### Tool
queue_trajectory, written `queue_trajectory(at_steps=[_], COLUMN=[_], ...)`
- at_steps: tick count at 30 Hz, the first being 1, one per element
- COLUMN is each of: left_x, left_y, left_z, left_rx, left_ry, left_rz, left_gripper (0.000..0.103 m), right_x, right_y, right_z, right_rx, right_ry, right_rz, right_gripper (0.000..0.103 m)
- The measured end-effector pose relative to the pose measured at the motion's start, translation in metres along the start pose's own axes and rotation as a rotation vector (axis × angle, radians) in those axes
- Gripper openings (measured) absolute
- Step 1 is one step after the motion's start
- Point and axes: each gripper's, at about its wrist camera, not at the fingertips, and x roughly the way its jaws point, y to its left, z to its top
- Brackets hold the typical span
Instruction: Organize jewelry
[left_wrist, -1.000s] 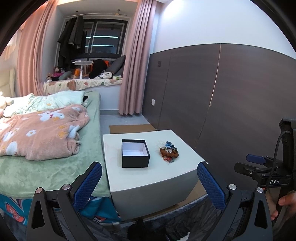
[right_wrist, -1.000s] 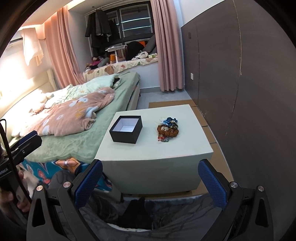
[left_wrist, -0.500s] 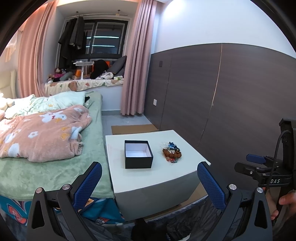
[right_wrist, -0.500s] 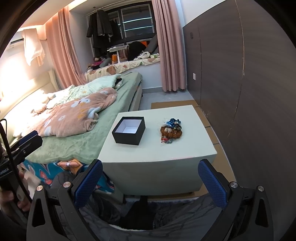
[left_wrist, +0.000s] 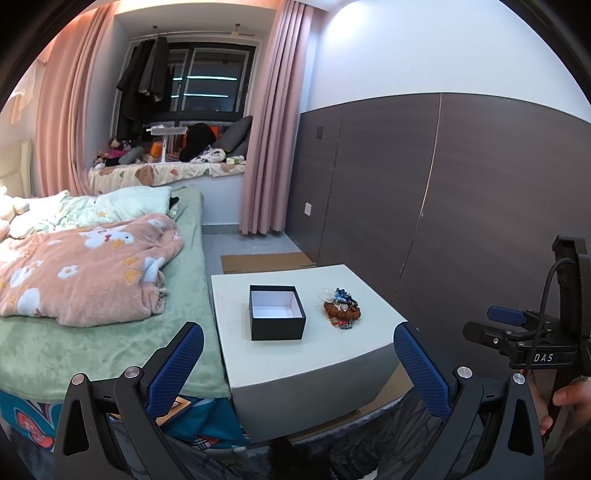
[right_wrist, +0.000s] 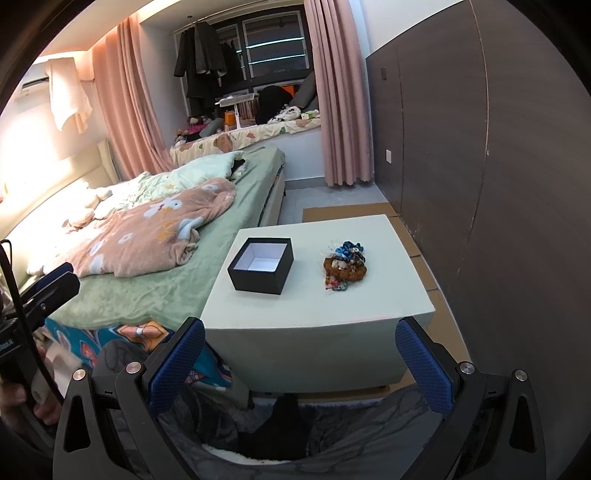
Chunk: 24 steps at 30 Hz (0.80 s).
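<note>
While both hand-held grippers (left_wrist: 295, 363) (right_wrist: 299, 354) gape empty, the jewelry pile (right_wrist: 344, 265) lies beside the black box (right_wrist: 261, 270).

- My left gripper (left_wrist: 297, 360) sits at the frame's bottom, blue pads (left_wrist: 421, 363) spread wide, empty.
- My right gripper (right_wrist: 299, 360) likewise gapes, nothing between its fingers.
</note>
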Motion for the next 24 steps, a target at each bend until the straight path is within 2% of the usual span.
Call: queue_trajectory(at_steps=[16, 24], left_x=[0.008, 0.051], left_y=[0.008, 0.012], left_z=[0.000, 0.017], left_rx=[-0.010, -0.009], left_ry=[0.021, 0.065], left_rz=[0.001, 0.005], left_gripper=[0.103, 0.103], right_x=[0.011, 0.043], right_y=[-0.004, -0.023], right_z=[0.004, 0.013], right_rx=[0.038, 0.064], right_ry=[0.009, 0.040], right_rz=[0.009, 0.010], right_gripper=[0.103, 0.103])
